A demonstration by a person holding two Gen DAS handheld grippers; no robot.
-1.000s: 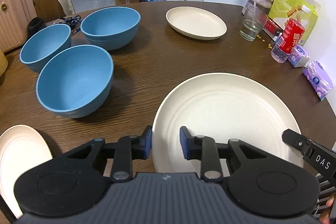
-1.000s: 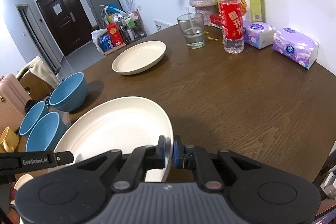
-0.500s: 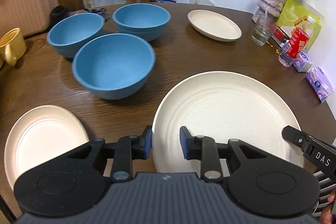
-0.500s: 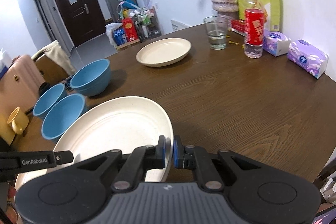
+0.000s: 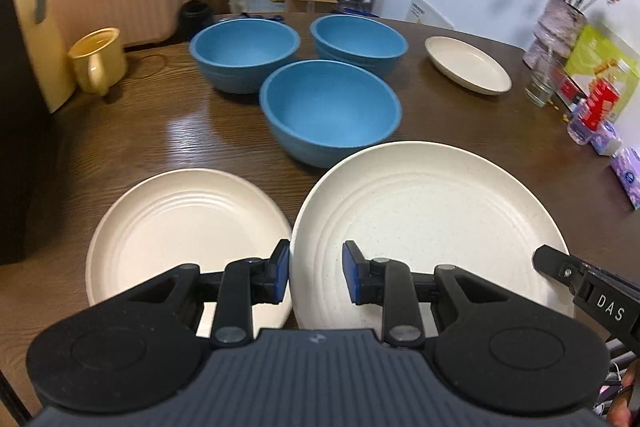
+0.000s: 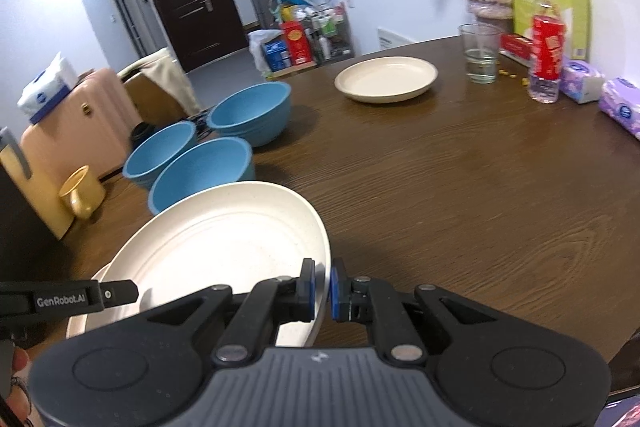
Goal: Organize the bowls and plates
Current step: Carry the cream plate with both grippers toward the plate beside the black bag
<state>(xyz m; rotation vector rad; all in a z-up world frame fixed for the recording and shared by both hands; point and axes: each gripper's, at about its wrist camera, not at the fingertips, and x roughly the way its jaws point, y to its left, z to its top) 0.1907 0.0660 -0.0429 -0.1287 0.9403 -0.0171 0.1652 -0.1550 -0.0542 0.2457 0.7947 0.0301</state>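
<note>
three cream plates and three blue bowls are counted on the wooden table (image 5: 140, 131). the large plate (image 5: 428, 223) is gripped at its near rim from both sides: the left gripper (image 5: 314, 277) is closed on the rim's left part, one blue pad outside the rim and one inside, and the right gripper (image 6: 322, 289) is pinched nearly shut on the rim's right edge. the plate is held above the table, its left edge just over a second plate (image 5: 184, 231) lying flat beneath; in the right wrist view only a sliver of that lower plate is seen. a third plate (image 5: 466, 65) is set well apart, near a glass (image 5: 540, 85). the nearest bowl (image 5: 330, 113) is just beyond the held plate; the left rear bowl (image 5: 244, 53) and right rear bowl (image 5: 358, 43) are behind it. one yellow mug (image 5: 98, 59) is seen at the left. compared with a second ago, the held plate has been carried sideways toward the second plate, which was then only partly in view; both grips are unchanged.
</note>
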